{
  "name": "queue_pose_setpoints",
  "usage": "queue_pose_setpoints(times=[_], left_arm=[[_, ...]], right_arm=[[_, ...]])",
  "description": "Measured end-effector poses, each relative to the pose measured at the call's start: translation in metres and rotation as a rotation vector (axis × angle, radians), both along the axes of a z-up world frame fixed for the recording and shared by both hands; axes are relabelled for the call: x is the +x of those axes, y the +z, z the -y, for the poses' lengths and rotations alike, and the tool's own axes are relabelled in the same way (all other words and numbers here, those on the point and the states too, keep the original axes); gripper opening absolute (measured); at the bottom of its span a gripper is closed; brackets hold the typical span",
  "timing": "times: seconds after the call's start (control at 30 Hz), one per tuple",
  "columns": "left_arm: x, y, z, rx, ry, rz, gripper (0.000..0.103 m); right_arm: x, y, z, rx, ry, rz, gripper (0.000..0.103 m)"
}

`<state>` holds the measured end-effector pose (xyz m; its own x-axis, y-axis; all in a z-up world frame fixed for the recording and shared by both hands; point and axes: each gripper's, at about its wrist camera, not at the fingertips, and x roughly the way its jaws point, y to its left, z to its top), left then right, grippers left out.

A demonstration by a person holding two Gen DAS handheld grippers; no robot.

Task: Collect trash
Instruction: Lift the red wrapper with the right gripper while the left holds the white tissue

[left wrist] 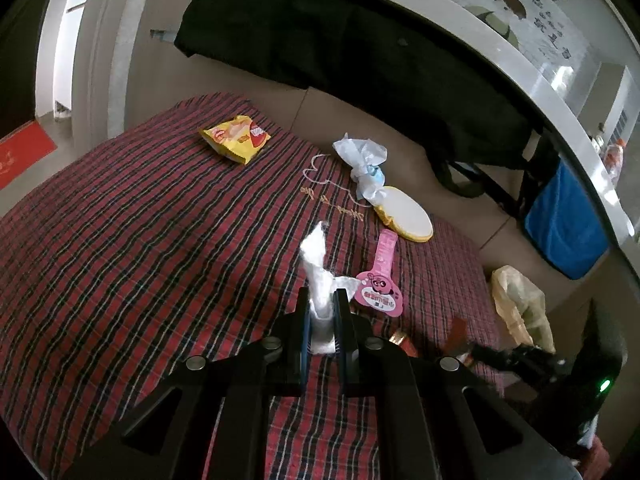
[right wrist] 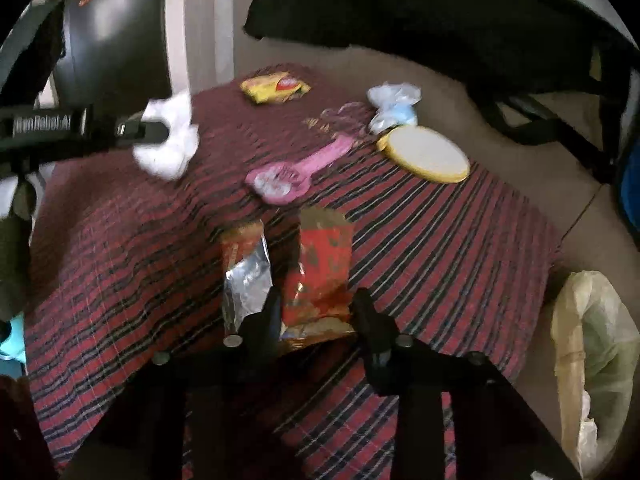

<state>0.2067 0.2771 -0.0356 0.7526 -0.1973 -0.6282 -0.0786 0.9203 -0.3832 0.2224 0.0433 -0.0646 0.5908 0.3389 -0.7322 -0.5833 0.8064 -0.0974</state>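
My left gripper is shut on a crumpled white tissue and holds it above the red plaid tablecloth; the tissue also shows in the right wrist view. My right gripper holds a red snack wrapper between its fingers, with the jaws fairly wide; a silver-lined wrapper sits just left of it. Other trash lies on the cloth: a yellow snack bag, a blue-white plastic wad, a pink card and a yellow-rimmed lid.
A bin lined with a pale plastic bag stands on the floor at the table's right side. A black jacket hangs over the far edge. A blue bag sits at the far right.
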Motion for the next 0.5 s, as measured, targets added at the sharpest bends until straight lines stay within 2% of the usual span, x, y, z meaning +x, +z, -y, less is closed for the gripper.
queue_pose_setpoints(times=[0.2, 0.43, 0.47, 0.5], left_arm=[[-0.002, 0.024, 0.034, 0.085, -0.054, 0.092, 0.010], [0.005, 0.042, 0.069, 0.139, -0.103, 0.146, 0.010], [0.006, 0.043, 0.072, 0.140, -0.109, 0.146, 0.010], [0.007, 0.042, 0.075, 0.143, -0.114, 0.145, 0.010]], right_arm=[[0.015, 0.031, 0.027, 0.102, -0.073, 0.059, 0.025], [0.027, 0.051, 0.050, 0.178, -0.113, 0.093, 0.023], [0.026, 0.050, 0.051, 0.182, -0.114, 0.092, 0.020], [0.027, 0.049, 0.052, 0.183, -0.112, 0.086, 0.013]])
